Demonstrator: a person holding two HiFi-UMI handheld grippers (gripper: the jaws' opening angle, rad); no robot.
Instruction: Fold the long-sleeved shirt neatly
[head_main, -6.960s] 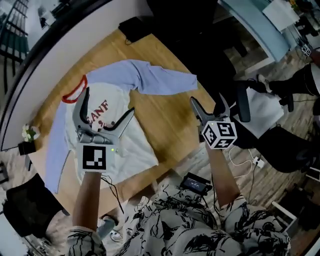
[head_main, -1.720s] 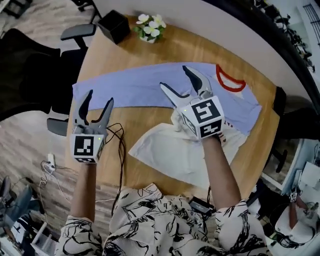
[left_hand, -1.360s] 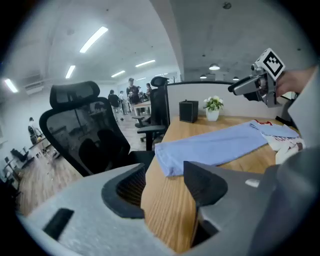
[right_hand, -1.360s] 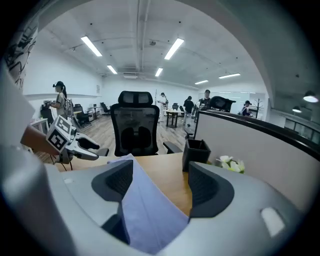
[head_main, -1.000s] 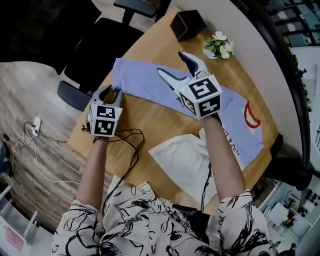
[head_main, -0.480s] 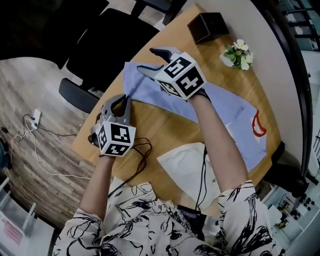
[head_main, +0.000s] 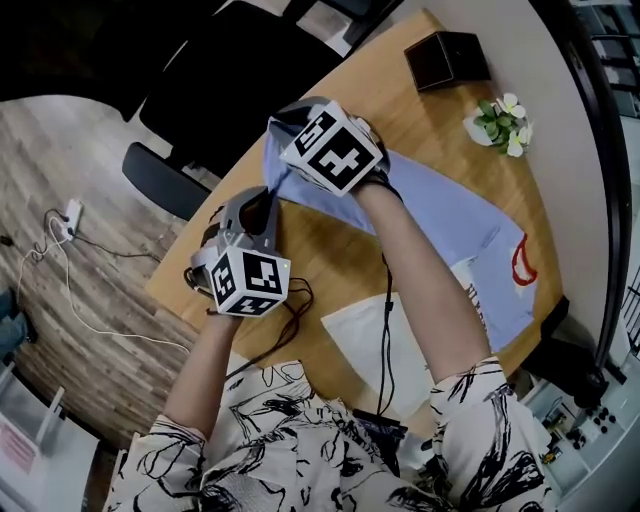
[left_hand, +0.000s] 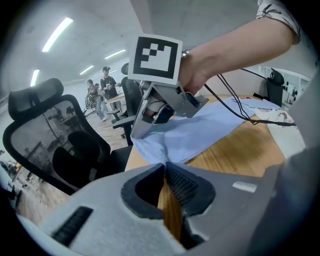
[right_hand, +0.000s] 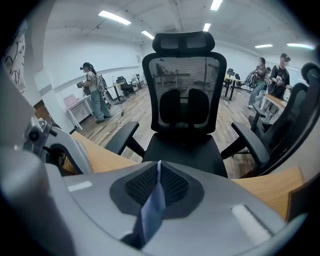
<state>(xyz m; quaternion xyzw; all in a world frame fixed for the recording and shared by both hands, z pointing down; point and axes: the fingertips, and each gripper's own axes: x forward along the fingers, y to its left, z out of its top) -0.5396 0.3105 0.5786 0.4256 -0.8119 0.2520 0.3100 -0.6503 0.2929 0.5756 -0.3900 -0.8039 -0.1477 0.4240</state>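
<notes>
Wooden counter (head_main: 325, 240) in an open office, with the long-sleeved shirt (head_main: 440, 205) spread across it.
My right gripper (right_hand: 159, 164) has just been closing and pinches the end of the blue sleeve (head_main: 285, 180), a strip of cloth clamped between its pads. My left gripper (left_hand: 165, 165) is pressed together just beside it at the cuff's edge; whether it caught cloth I cannot tell. Farther along the counter sit a small plant (head_main: 503, 120) and a black box (head_main: 447, 60). An office chair (right_hand: 182, 85) stands past the counter's edge.

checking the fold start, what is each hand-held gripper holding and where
The right hand-held gripper, jaws just closing, pinches the shirt's blue sleeve at its cuff. The left hand-held gripper seems to pinch the cuff's near corner.
</notes>
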